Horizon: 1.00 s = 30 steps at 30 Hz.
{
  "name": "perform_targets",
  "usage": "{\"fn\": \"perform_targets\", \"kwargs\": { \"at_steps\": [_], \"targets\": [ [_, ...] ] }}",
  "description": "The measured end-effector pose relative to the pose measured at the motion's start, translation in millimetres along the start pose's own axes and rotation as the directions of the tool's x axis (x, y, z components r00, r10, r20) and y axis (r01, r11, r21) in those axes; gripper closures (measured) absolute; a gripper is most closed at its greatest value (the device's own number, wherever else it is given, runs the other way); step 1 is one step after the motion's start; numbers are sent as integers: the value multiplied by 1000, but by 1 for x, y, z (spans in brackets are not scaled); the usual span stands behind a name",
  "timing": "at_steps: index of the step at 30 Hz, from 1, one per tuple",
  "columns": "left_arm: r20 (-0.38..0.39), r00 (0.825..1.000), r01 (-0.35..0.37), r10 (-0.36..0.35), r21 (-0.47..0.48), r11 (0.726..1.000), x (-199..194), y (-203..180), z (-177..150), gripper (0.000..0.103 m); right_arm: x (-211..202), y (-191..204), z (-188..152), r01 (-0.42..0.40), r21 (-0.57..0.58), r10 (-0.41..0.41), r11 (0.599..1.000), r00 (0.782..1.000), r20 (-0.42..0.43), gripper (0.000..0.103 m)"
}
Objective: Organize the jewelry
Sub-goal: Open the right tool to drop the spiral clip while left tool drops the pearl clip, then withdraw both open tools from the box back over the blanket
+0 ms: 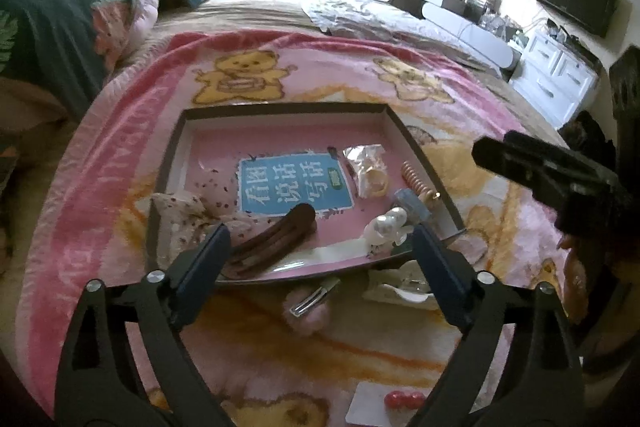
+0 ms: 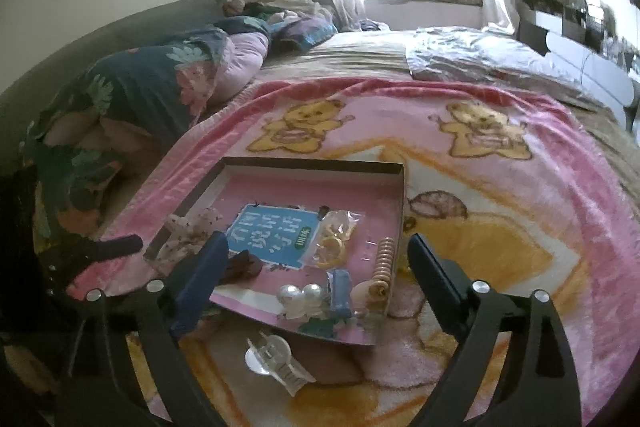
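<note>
A pink bear-print blanket (image 1: 132, 163) covers the near bed; far right, a dark television (image 1: 570, 1) above white drawers (image 1: 556, 77).

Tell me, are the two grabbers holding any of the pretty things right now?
No. The left gripper and right gripper both stand wide open, nothing pinched between their fingers. The brown oval hair clip simply lies in the shallow pink-lined box.

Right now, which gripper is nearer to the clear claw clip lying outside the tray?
Right. The clear claw clip lies just below the open right gripper. From the left gripper it sits off by the right-hand finger.
</note>
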State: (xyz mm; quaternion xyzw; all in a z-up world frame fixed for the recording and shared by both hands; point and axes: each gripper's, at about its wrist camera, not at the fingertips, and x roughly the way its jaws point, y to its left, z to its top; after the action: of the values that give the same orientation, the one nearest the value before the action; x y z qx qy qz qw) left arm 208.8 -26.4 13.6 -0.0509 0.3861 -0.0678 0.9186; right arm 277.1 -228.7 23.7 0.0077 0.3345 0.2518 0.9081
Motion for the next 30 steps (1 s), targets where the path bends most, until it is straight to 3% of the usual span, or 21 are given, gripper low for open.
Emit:
{"fn": "perform_targets", "kwargs": {
  "at_steps": [7, 30],
  "targets": [
    [27, 1000, -1, 2, -24, 1000, -18, 4, -3, 10, -25, 7, -10, -26, 6, 26, 1000, 999, 30, 11],
    [67, 998, -12, 14, -32, 999, -68, 26, -35, 10, -86, 41, -49, -2, 23, 1, 1000, 998, 62, 11]
  ]
}}
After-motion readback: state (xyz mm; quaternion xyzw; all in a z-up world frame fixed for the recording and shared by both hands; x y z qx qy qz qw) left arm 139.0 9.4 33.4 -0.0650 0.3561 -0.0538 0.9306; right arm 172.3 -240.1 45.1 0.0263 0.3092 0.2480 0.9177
